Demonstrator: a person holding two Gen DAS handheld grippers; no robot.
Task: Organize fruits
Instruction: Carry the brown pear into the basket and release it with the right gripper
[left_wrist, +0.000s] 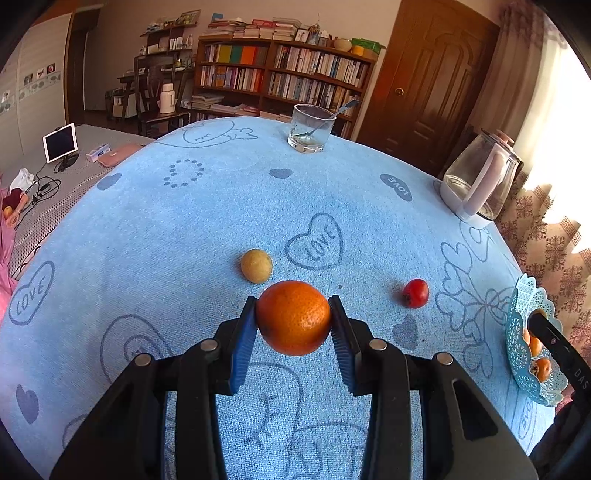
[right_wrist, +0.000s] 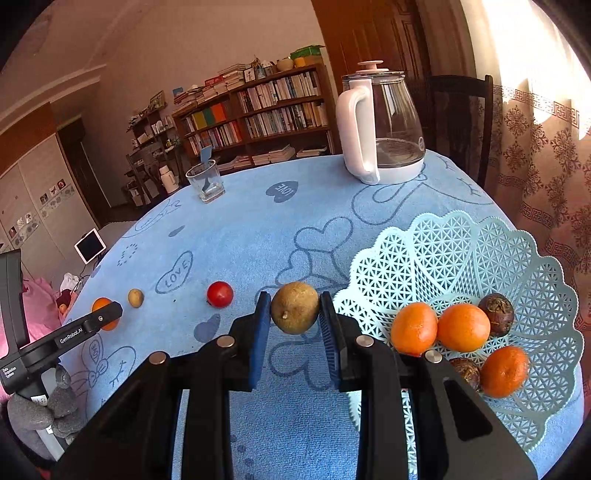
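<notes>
My left gripper (left_wrist: 293, 319) is shut on an orange mandarin (left_wrist: 293, 316) just above the blue cloth. A yellow-brown round fruit (left_wrist: 256, 265) lies just beyond it, and a small red fruit (left_wrist: 416, 293) lies to its right. My right gripper (right_wrist: 294, 314) is shut on a brown-green round fruit (right_wrist: 295, 307), held left of the pale blue lattice basket (right_wrist: 443, 251). The basket holds three mandarins (right_wrist: 463, 327) and two dark brown fruits (right_wrist: 496, 314). The basket also shows in the left wrist view (left_wrist: 524, 314) at the right edge.
A glass with a spoon (left_wrist: 311, 128) stands at the table's far edge. A glass kettle with a white handle (right_wrist: 380, 122) stands at the far right. The blue towel cloth (left_wrist: 184, 229) covers the round table. A dark chair (right_wrist: 461, 110) is behind the kettle.
</notes>
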